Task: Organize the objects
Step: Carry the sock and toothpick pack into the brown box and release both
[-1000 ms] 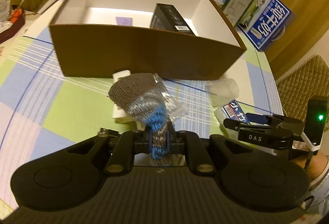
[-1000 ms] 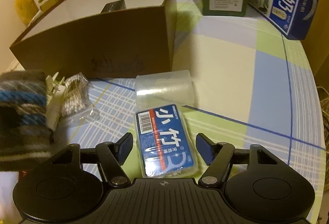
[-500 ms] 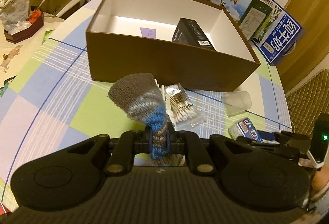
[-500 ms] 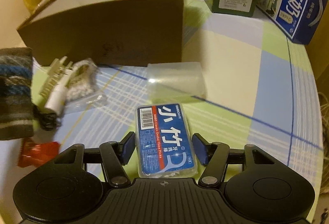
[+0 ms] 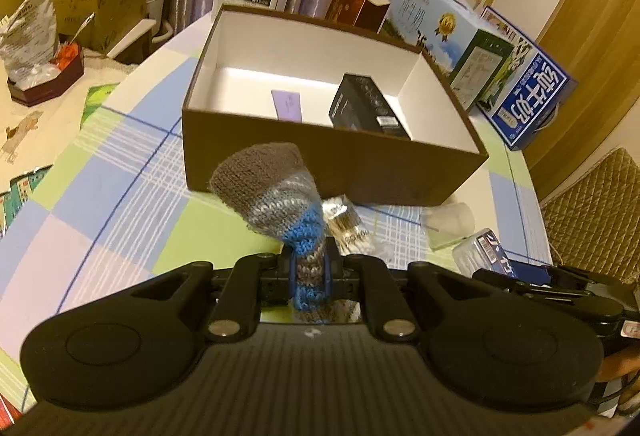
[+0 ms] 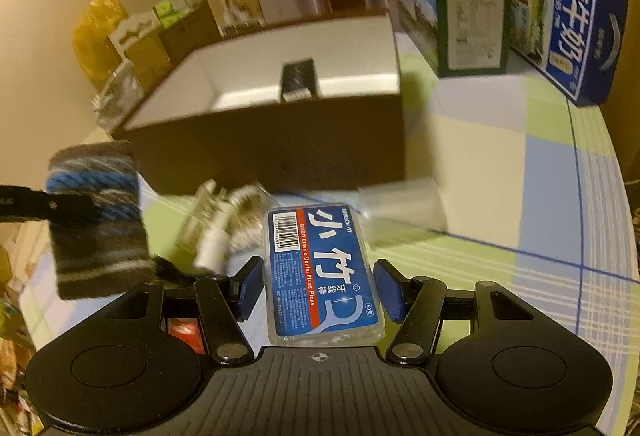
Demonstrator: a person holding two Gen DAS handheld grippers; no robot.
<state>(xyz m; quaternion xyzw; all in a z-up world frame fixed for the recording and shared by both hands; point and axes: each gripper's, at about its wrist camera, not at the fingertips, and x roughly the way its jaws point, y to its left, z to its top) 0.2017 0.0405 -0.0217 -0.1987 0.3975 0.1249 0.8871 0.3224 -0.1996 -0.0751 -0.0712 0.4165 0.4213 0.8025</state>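
Note:
My left gripper (image 5: 310,268) is shut on a knitted grey and blue sock (image 5: 264,184), held above the checked tablecloth just in front of the brown box (image 5: 332,164). That box is open, white inside, and holds a black carton (image 5: 364,108) and a purple card (image 5: 286,104). In the right wrist view my right gripper (image 6: 318,284) grips a blue dental floss pick box (image 6: 320,256) between its blue pads, lifted off the table. The sock (image 6: 96,220) hangs at the left there, with the brown box (image 6: 280,140) behind.
A bag of cotton swabs (image 5: 348,224), a white plug (image 6: 208,240) and a clear plastic cup (image 6: 400,208) lie in front of the brown box. Blue milk cartons (image 5: 532,100) stand at the back right. A quilted chair (image 5: 596,204) is past the table's right edge.
Both grippers have risen, so more of the box's inside shows. The right fingers closed on the floss box and lifted it. The left still holds the sock.

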